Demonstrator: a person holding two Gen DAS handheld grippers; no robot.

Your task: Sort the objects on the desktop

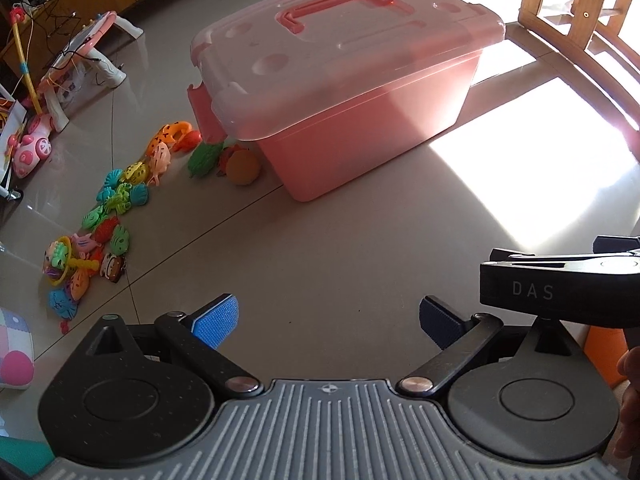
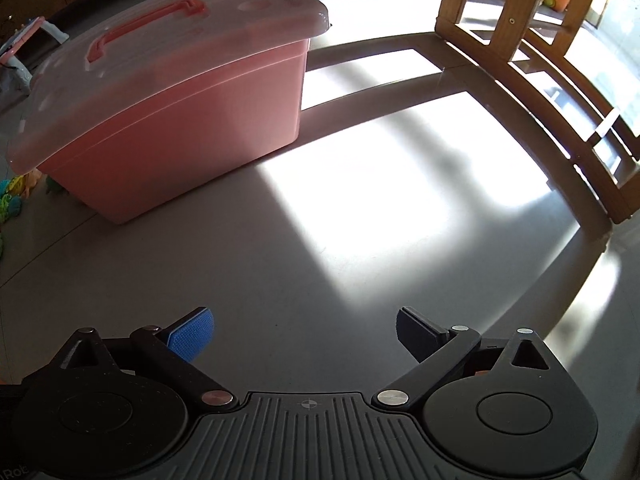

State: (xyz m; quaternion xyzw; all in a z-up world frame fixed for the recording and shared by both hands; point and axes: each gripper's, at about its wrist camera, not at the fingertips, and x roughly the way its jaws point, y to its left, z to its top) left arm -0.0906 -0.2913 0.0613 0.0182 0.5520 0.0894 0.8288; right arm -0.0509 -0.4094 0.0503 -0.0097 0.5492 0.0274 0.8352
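One pink storage box (image 1: 360,120) stands on the tiled floor (image 1: 320,260), shut under a translucent lid (image 1: 340,40) with one pink handle (image 1: 340,6); what lies inside cannot be made out. The right wrist view shows the same box (image 2: 180,128) from its other end, with only a sliver of the toys cut off at the frame's left edge, beside the box's near corner.

The left wrist view alone shows the scatter of small plastic toys (image 1: 116,208) left of the box: fish, shells and crabs in orange, yellow, teal and green, overlapping too much to count surely, more than a dozen. One orange ball (image 1: 243,168) and one green toy (image 1: 204,160) lie just beside the box's left corner, a red piece half hidden between them. Further left of the box stand a pink toy table (image 1: 92,52) and a pink toy car (image 1: 32,152), partly cropped.

Right of the box, wooden chair legs (image 2: 520,60) run out of frame, and bright sun patches wash out the floor there.

Left gripper (image 1: 328,320): fingers spread wide, holding nothing. Right gripper (image 2: 304,336): fingers likewise apart and empty; its black body (image 1: 560,284) juts in at the left view's right edge, well short of the box
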